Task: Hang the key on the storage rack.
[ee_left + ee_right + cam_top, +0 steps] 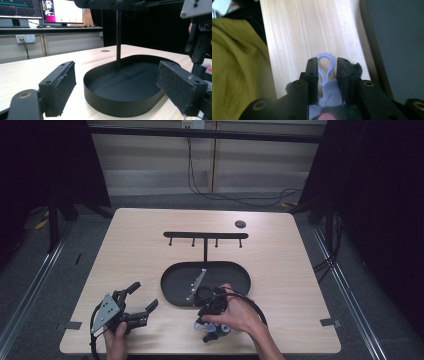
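My right gripper (pixel 210 324) lies under the person's right hand at the table's front edge, just in front of the black oval tray (pixel 172 280), with its jaws turned back toward the person. In the right gripper view my right gripper (pixel 327 67) is shut on a small plush keychain (pixel 330 95), pale blue with dark fur. Its blue plastic loop (pixel 325 54) sticks out past the pads. The plush keychain (pixel 216 332) peeks out below the hand. My left gripper (pixel 145 296) rests open at the front left, with nothing between its jaws. The left gripper (pixel 120 85) faces the tray (pixel 120 102).
A black rack with hooks (pixel 205 235) rises on a post (pixel 118 37) from the tray's far side. A small black disc (pixel 240 224) lies at the back right of the table. A yellow-green garment (pixel 237 62) is close to the table's front edge.
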A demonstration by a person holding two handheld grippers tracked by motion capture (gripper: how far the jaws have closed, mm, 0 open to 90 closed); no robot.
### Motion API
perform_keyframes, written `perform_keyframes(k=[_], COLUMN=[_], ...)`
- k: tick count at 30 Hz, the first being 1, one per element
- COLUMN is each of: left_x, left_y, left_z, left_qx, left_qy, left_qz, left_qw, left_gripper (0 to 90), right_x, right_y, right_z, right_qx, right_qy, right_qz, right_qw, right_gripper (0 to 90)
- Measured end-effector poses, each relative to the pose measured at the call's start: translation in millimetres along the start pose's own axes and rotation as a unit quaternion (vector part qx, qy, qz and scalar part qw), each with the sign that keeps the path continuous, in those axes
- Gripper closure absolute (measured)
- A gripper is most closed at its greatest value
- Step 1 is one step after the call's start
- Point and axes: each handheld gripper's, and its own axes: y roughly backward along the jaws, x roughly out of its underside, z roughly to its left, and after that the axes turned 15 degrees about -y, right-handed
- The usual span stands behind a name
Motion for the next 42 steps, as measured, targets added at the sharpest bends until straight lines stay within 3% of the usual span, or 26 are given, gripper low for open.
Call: perform_keyframes(k=[3,7,9,14,16,24,25,42], left_x=[0.0,0.0,0.0,0.0,0.1,0.0,0.0,0.0], left_y=[0.0,0.0,0.0,-0.2,0.1,0.0,0.0,0.2], left_z=[0.0,0.0,0.0,0.1,0.3,0.4,0.2,0.1], left_qx=[0.000,0.000,0.000,0.000,0.004,0.003,0.001,0.002], left_qy=[0.000,0.000,0.000,0.001,0.000,0.001,0.001,0.000], left_qz=[0.000,0.000,0.000,0.001,-0.001,0.000,0.000,0.000], left_qw=[1.0000,1.0000,1.0000,1.0000,1.0000,1.0000,1.0000,1.0000], left_gripper=[15.3,15.3,15.3,15.4,15.3,15.3,15.3,15.3], right_x=[-9.5,-15.8,-18.9,-23.9,-27.5,-31.3,-31.0,-29.7], right_y=[-5.9,-4.9,-6.8,-14.0,-17.1,-28.9,-32.0,-35.9], right_z=[2.1,2.3,2.3,1.3,1.9,-3.3,-3.5,-1.9], right_qx=[0.008,0.001,0.001,0.000,0.003,0.005,0.003,0.010], right_qy=[0.015,0.020,0.023,0.029,0.040,0.041,0.045,0.050], right_qz=[0.025,0.027,0.043,0.088,0.113,0.138,0.152,0.165], right_qw=[0.9996,0.9994,0.9988,0.9957,0.9928,0.9895,0.9874,0.9850], right_gripper=[74.6,76.2,76.9,74.6,73.6,69.2,68.3,77.9])
